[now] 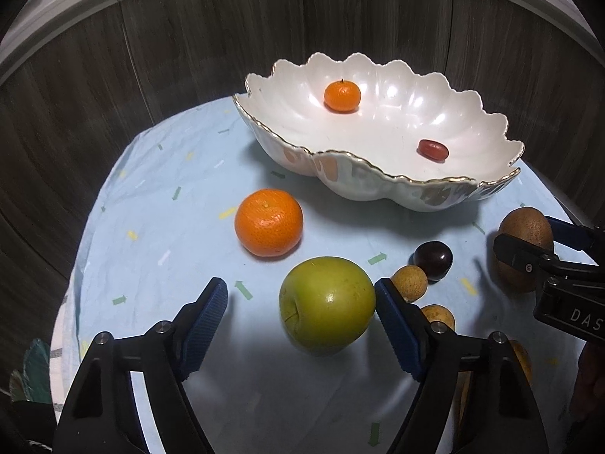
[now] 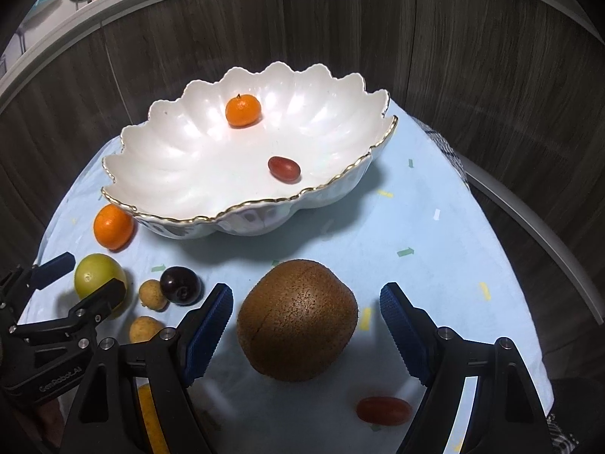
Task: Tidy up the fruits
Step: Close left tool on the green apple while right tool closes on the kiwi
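Note:
A white scalloped bowl [image 1: 469, 113] [image 2: 159, 174] holds a small mandarin [image 1: 342, 95] [image 2: 243, 110] and a red grape tomato [image 1: 433, 149] [image 2: 284, 168]. My left gripper [image 1: 301, 295] is open around a green apple [image 1: 327, 304] [image 2: 99, 274] on the blue cloth; its right pad touches the apple. My right gripper [image 2: 306, 300] [image 1: 527, 244] is open around a brown kiwi [image 2: 298, 319] [image 1: 525, 229], with gaps on both sides. A large orange [image 1: 269, 233] [image 2: 113, 226] lies left of the bowl.
A dark cherry [image 1: 433, 259] [image 2: 180, 285] and two tan longans [image 1: 410, 283] [image 1: 438, 316] lie between the grippers. Another red tomato [image 2: 383, 410] lies near my right gripper. A yellow fruit [image 2: 151, 416] shows low down. The round table's edge [image 2: 529, 227] curves near a dark wood wall [image 1: 189, 38].

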A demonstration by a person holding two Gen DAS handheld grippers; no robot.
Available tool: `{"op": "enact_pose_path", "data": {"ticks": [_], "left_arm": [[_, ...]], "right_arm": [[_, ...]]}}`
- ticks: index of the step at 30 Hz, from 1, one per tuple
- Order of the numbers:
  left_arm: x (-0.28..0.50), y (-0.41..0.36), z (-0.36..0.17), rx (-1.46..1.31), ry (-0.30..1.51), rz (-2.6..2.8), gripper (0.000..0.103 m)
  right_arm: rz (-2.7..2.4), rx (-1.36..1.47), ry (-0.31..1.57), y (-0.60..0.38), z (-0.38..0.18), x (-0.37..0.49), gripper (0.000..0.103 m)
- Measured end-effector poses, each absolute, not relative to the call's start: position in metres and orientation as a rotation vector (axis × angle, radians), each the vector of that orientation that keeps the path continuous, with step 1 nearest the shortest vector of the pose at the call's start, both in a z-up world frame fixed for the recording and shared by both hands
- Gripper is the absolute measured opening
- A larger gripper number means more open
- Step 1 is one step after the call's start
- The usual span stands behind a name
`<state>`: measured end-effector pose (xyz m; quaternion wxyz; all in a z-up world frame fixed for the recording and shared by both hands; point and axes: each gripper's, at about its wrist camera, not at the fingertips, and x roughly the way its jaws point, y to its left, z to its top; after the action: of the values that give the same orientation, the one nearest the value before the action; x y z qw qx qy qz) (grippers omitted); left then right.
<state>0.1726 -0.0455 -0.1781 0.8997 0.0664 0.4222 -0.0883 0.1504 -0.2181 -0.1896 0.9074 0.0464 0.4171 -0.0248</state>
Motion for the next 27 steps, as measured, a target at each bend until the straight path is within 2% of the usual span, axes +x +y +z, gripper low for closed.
{"op": "enact_pose_path", "data": {"ticks": [8,10,15,19,27], "left_arm": [[0.176,-0.047,-0.186,0.115,0.906,-0.200,0.065],[0.177,-0.048,-0.187,0.112,0.912,-0.207,0.059],[0.177,-0.050,-0.191,0.109,0.922,-0.219,0.049],[0.176,-0.051,-0.192,0.109,0.924,-0.221,0.048],[0.174,-0.050,-0.190,0.101,0.932,-0.220,0.048]], "right_arm": [[-0.051,0.100,0.880,-0.216,-0.201,0.154,0.081],[-0.047,0.099,0.888,-0.215,-0.204,0.155,0.081],[-0.039,0.104,0.905,-0.214,-0.210,0.157,0.072],[-0.021,0.100,0.896,-0.213,-0.210,0.156,0.063],[-0.021,0.105,0.900,-0.213,-0.207,0.155,0.062]]}}
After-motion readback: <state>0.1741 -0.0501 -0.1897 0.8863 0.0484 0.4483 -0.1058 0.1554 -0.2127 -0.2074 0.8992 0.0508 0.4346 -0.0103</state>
